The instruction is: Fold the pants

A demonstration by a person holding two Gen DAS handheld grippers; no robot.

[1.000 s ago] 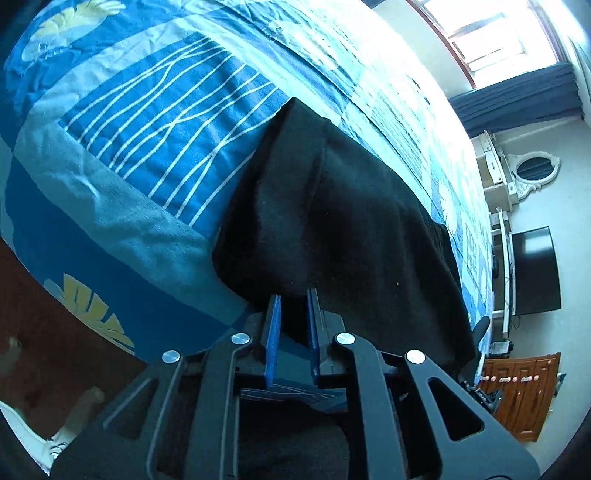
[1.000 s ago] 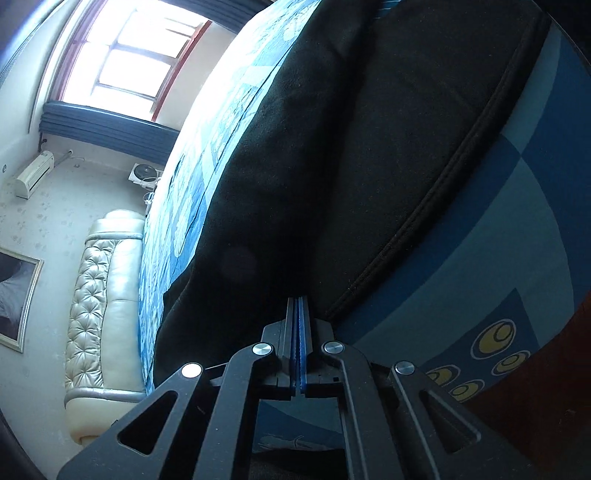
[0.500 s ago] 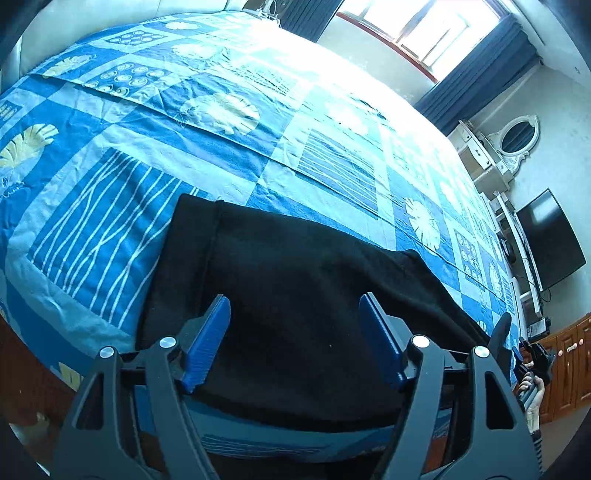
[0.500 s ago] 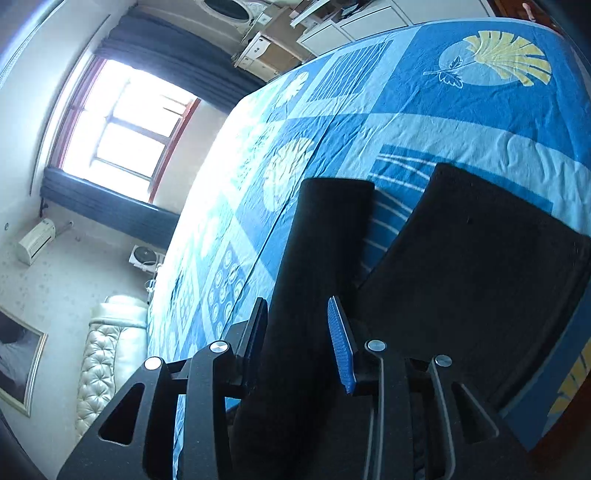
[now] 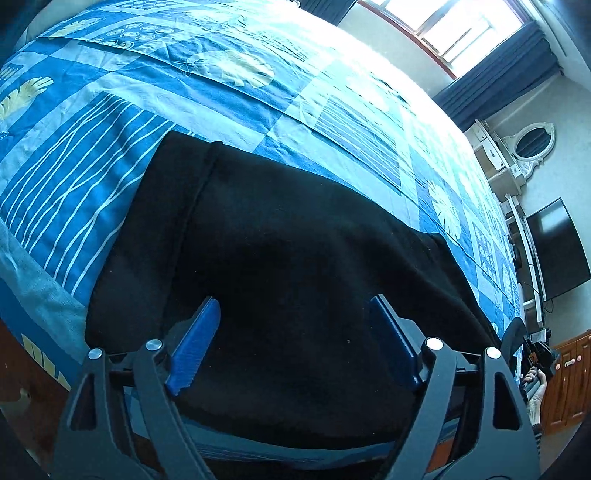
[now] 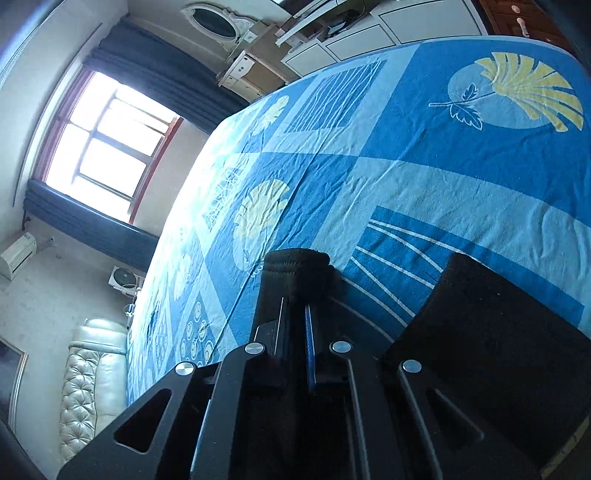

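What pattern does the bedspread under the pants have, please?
The blue patchwork bedspread has white-striped panels and pale yellow leaf motifs, clearest in the right wrist view.

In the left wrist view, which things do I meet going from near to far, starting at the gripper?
Open left gripper with blue pads → black fabric pants lying flat → blue patchwork bedspread with white stripes and yellow leaves → bright window with dark blue curtains.

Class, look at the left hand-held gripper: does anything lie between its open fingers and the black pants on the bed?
Nothing visible does. The left hand-held gripper hangs open directly over the black pants.
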